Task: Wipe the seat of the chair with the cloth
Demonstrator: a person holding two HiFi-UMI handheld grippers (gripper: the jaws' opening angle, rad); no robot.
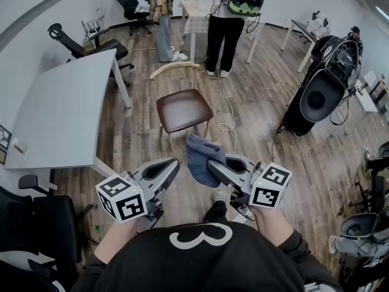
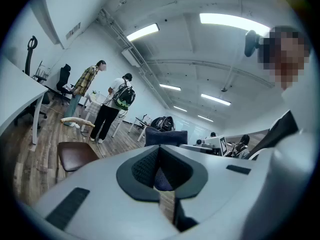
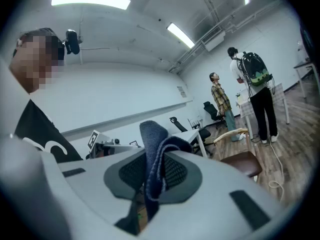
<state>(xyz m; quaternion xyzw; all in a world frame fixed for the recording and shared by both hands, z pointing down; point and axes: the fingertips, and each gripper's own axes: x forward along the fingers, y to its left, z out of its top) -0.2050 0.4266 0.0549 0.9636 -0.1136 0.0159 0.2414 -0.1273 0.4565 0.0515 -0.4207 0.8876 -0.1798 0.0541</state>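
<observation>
While the right gripper [image 1: 214, 165] pinches the blue cloth [image 1: 197, 154], the left gripper [image 1: 172, 164] sits pressed together, empty; the brown chair seat [image 1: 182, 109] stands just ahead.

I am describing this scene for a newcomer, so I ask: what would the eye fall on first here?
First, the blue cloth pinched in the right hand-held gripper, low in the middle of the head view. Just beyond it stands the chair with its brown seat, on the wooden floor. The left hand-held gripper, shut and empty, hangs beside the cloth.
</observation>
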